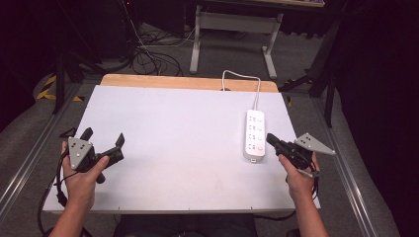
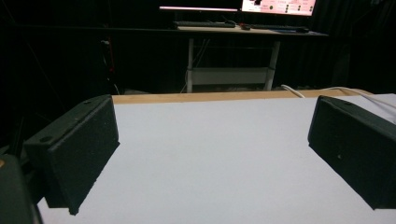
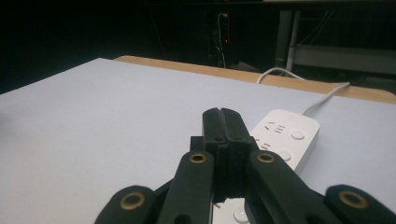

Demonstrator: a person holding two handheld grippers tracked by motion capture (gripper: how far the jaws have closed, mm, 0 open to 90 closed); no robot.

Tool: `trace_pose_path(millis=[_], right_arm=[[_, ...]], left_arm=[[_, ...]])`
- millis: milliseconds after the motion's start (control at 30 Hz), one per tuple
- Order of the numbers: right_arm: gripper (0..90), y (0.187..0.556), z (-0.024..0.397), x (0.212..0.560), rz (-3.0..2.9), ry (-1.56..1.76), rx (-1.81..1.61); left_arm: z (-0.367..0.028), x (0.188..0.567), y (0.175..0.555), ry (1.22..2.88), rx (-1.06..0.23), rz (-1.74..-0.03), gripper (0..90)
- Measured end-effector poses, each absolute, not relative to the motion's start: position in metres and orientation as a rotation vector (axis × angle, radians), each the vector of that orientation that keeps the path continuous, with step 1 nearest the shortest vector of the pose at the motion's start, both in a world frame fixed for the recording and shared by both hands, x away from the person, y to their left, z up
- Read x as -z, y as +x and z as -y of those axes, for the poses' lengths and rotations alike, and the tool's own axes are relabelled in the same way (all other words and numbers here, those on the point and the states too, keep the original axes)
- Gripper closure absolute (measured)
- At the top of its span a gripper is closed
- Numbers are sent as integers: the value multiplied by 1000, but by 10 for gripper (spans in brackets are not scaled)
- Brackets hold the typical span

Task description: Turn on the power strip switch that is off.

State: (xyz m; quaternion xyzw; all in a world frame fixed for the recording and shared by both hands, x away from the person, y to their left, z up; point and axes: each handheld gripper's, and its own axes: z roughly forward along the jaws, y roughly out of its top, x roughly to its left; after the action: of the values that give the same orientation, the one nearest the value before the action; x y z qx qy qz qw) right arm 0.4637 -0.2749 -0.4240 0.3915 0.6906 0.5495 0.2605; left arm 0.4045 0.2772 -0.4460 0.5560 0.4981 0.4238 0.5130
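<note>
White 4-row power strip, corded, left gripper fingers spread, right gripper fingers pressed together

Your left hand holds the left gripper low at the near left, its jaws spread wide apart. Your right hand holds the right gripper at the near right, its jaws pressed together, pointing forward-left.

power strip near end hidden behind hand-held gripper
</note>
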Motion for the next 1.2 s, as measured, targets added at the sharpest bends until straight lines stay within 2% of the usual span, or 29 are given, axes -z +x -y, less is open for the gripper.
trace_pose_path(millis=[200,733,1200], right_arm=[[900,476,270,412,-1910,1117,-1429],[900,522,257,411,-1982,1206,-1275],[900,543,262,433,-2056,1317,-1088]], left_arm=[[-278,446,403,1341,-1031,-1194,25],[-276,448,403,1380,-1051,-1186,27],[-277,449,402,1383,-1048,-1187,28]])
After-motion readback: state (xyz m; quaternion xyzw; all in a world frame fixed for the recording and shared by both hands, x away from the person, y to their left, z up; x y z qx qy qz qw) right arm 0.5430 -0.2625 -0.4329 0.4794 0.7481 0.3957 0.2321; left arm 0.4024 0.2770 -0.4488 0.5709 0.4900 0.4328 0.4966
